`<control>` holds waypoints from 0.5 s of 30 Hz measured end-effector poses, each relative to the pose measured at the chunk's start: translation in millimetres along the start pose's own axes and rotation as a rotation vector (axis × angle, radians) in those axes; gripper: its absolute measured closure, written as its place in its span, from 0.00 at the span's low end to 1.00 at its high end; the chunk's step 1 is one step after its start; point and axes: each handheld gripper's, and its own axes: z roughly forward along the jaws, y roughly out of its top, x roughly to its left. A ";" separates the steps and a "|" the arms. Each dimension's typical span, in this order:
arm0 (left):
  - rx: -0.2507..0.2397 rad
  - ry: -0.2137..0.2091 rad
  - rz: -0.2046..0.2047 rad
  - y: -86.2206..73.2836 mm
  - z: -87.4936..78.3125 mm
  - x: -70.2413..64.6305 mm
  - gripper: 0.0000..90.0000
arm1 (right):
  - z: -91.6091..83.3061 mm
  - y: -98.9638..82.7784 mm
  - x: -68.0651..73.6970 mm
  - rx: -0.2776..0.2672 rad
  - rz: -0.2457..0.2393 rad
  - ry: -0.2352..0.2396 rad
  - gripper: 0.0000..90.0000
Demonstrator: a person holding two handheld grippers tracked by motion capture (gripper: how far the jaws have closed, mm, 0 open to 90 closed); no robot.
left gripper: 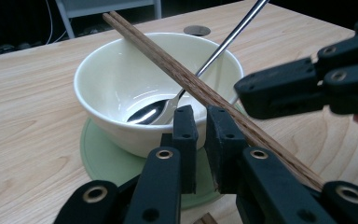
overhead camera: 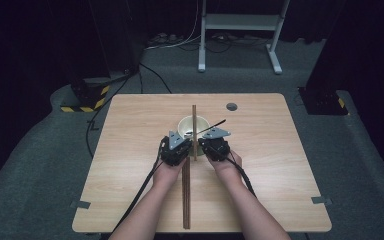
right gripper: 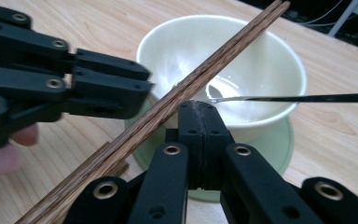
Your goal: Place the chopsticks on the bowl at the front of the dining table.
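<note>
Near the table's front edge the two forearms come in, and between them long wooden chopsticks lie pointing away from the person. Further on, the left gripper and the right gripper sit side by side, both with jaws clenched and grasping nothing. Just behind them the cream bowl stands on a green coaster, with a spoon inside and another chopstick pair across its rim.

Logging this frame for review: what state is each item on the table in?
Bowl: upright on a green coaster, spoon inside.
Spoon: handle leaning on the rim.
Chopsticks: paired, lying across the bowl's rim.
Left hand-held gripper: shut, holding nothing.
Right hand-held gripper: shut, holding nothing.
</note>
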 end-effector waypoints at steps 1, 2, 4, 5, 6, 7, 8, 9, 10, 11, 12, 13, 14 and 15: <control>0.000 0.000 0.000 0.0 0.0 0.0 0.92 | 1.5 -0.5 0.5 0.003 0.003 0.002 1.00; -0.002 -0.001 0.004 0.4 0.4 -0.6 0.92 | 1.5 -0.5 0.5 0.003 0.003 0.002 1.00; 0.001 -0.003 0.002 0.4 0.8 -2.2 0.92 | 2.8 -1.1 0.7 0.004 0.000 0.008 1.00; 0.003 -0.001 0.003 0.3 1.0 -2.7 0.92 | 3.1 -0.7 2.2 0.000 0.002 0.013 1.00; 0.003 0.001 0.003 0.2 0.9 -2.7 0.92 | 3.2 -0.6 3.4 -0.001 0.001 0.008 1.00; 0.003 0.001 0.003 0.2 0.9 -2.7 0.92 | 3.2 -0.6 3.4 -0.001 0.001 0.008 1.00; 0.004 0.000 0.003 0.3 0.8 -2.4 0.92 | 3.3 -0.7 3.4 -0.002 0.010 0.011 1.00; 0.005 0.001 0.005 0.4 0.7 -2.3 0.92 | 3.3 -0.7 3.4 -0.002 0.010 0.011 1.00; 0.005 0.003 0.006 0.5 0.5 -2.3 0.92 | 3.5 -0.6 3.6 -0.003 0.007 0.012 1.00; 0.006 0.005 0.003 0.6 0.4 -2.3 0.92 | 3.6 -0.5 3.6 -0.003 0.004 0.011 1.00; 0.006 0.008 0.004 0.6 0.2 -2.3 0.92 | 3.5 -0.4 4.4 -0.001 0.009 0.011 1.00; 0.009 0.011 0.002 0.6 -0.1 -2.3 0.92 | 3.5 -0.3 4.8 -0.003 0.009 0.011 1.00; 0.009 0.011 0.007 0.7 -0.1 -1.8 0.92 | 3.5 -0.2 5.3 -0.003 0.009 0.011 1.00; 0.011 0.012 0.007 0.7 -0.3 -1.7 0.92 | 3.5 -0.3 6.4 0.001 0.016 0.009 1.00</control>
